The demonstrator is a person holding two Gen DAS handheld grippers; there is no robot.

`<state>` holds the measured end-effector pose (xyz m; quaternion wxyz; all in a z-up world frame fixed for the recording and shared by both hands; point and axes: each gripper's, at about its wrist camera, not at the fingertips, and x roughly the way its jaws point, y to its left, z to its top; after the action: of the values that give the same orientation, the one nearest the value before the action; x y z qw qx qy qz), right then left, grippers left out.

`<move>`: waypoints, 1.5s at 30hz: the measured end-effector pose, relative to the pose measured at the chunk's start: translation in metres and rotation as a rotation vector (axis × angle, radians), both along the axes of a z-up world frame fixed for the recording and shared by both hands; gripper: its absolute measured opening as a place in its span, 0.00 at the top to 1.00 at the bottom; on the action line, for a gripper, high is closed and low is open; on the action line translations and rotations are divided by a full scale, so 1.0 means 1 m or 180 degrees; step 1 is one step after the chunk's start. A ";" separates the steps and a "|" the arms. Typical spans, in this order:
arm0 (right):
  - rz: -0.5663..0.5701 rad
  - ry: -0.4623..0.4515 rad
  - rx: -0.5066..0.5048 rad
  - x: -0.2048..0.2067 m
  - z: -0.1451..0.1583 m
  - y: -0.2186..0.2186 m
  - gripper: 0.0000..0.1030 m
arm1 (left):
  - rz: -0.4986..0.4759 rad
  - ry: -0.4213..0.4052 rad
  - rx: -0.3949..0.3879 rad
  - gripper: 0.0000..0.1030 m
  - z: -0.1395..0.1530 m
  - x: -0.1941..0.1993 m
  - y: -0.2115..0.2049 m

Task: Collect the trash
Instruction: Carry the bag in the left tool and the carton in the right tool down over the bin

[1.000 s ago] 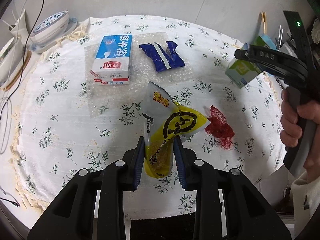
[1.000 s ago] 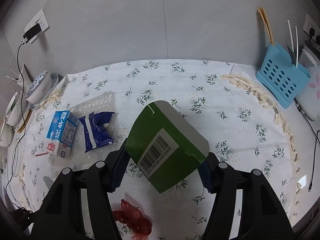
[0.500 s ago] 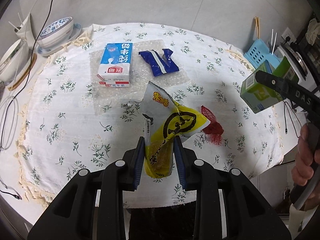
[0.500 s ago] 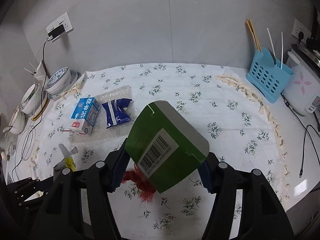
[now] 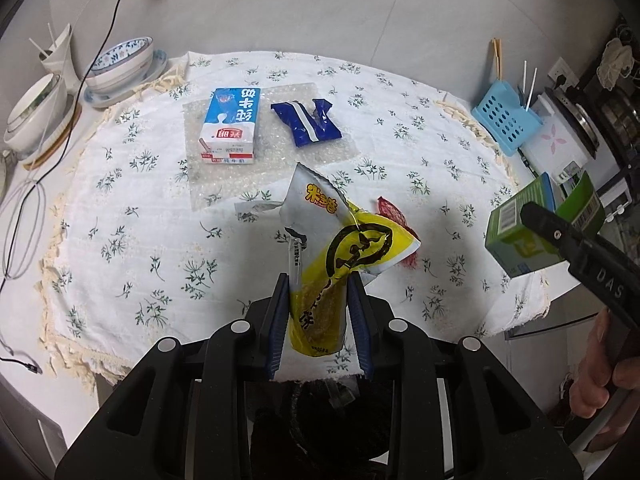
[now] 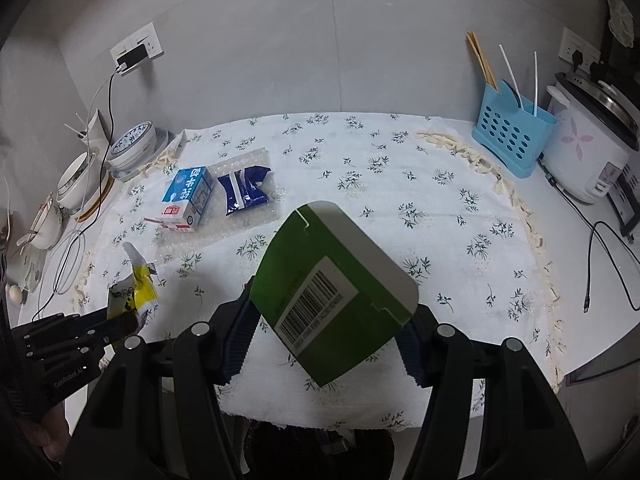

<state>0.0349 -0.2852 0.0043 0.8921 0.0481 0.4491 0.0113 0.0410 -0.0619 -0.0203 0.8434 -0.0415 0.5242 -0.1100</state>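
Floral cloth covers the surface (image 6: pixel 440 216), which carries a milk carton (image 5: pixel 230 126), a blue wrapper (image 5: pixel 307 122) and red netting (image 5: pixel 394 216), all uncollected. Right claw (image 6: pixel 322 330) is clamped on a green box (image 6: pixel 332 292); left claw (image 5: pixel 318 320) is clamped on a yellow bag (image 5: pixel 340 256), both lifted clear.

A home kitchen or dining corner is indicated. A flowered tablecloth (image 6: pixel 400 184) is spread over a counter against a plain grey wall. Far left of the right claw, blue-patterned bowls (image 6: pixel 134 144) are stacked on plates. Far right of it, a blue cutlery holder (image 6: pixel 512 140) with chopsticks and straws is set beside a white rice cooker (image 6: pixel 588 152). A wall socket (image 6: pixel 136 50) with a plugged charger is seen above the bowls.
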 end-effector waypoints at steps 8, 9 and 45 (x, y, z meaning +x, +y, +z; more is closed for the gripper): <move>0.0056 0.0066 0.0031 -0.031 -0.004 0.003 0.43 | -0.0003 0.0006 0.0019 0.73 -0.001 -0.026 -0.005; 0.0059 0.0069 0.0042 -0.033 -0.004 0.003 0.43 | -0.0003 0.0013 0.0018 0.73 -0.002 -0.028 -0.006; 0.0238 0.0193 -0.0018 -0.133 -0.027 -0.009 0.43 | 0.0013 0.0128 0.0025 0.73 -0.030 -0.127 -0.043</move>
<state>-0.0982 -0.2943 -0.0226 0.8772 0.0292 0.4775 0.0419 -0.0855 -0.1051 -0.0503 0.8331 -0.0414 0.5414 -0.1053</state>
